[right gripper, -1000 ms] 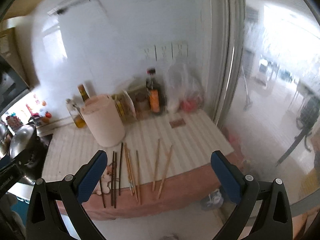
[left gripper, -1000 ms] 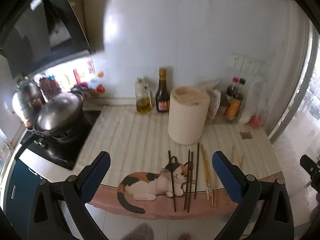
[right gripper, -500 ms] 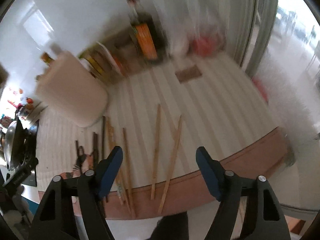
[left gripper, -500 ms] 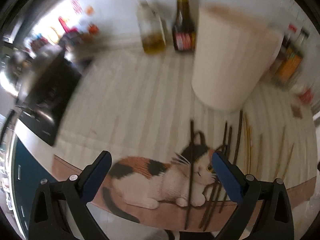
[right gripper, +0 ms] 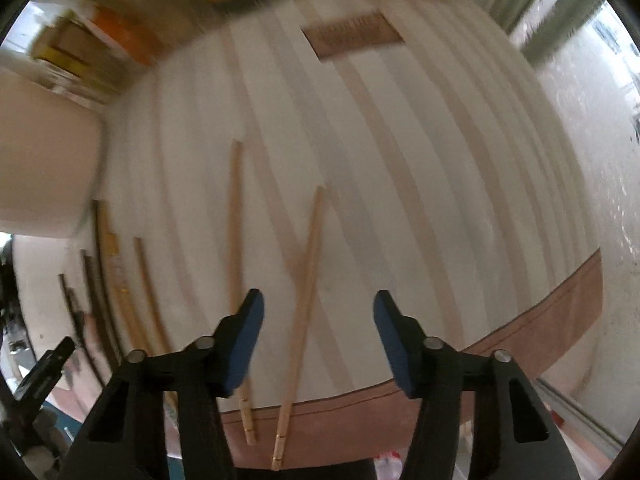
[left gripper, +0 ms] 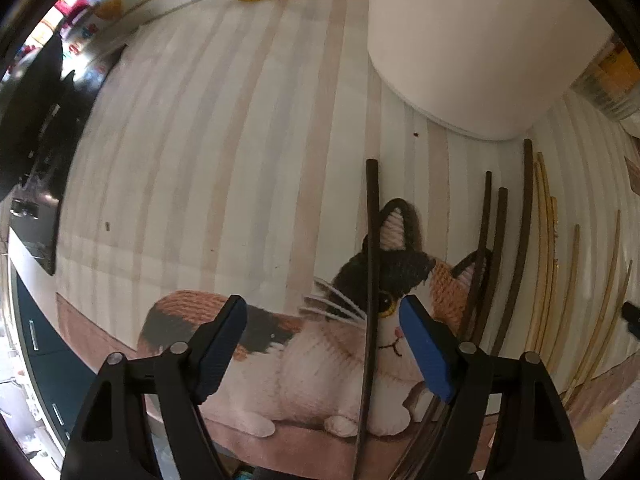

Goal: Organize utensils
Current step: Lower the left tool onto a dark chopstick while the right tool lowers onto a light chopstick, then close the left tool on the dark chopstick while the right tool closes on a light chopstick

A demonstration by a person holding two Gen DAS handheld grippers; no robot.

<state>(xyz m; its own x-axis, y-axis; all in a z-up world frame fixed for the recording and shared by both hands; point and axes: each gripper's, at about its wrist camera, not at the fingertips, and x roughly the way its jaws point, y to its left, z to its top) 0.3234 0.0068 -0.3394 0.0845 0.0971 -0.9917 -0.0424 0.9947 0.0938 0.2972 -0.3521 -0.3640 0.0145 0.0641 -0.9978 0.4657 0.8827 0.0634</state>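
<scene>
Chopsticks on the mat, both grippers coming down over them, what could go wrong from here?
1. The left gripper straddles one dark chopstick; it lies flat and thin, so the pads may slide off it.
2. The right gripper is open over a light chopstick, but a second one runs close by its left finger and could get nudged.
3. Both light chopsticks overhang the mat's front edge, so a bump might tip them off.

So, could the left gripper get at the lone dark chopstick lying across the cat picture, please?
Probably yes: the left gripper is open, the dark chopstick runs between its fingers, and nothing lies over it.
</scene>
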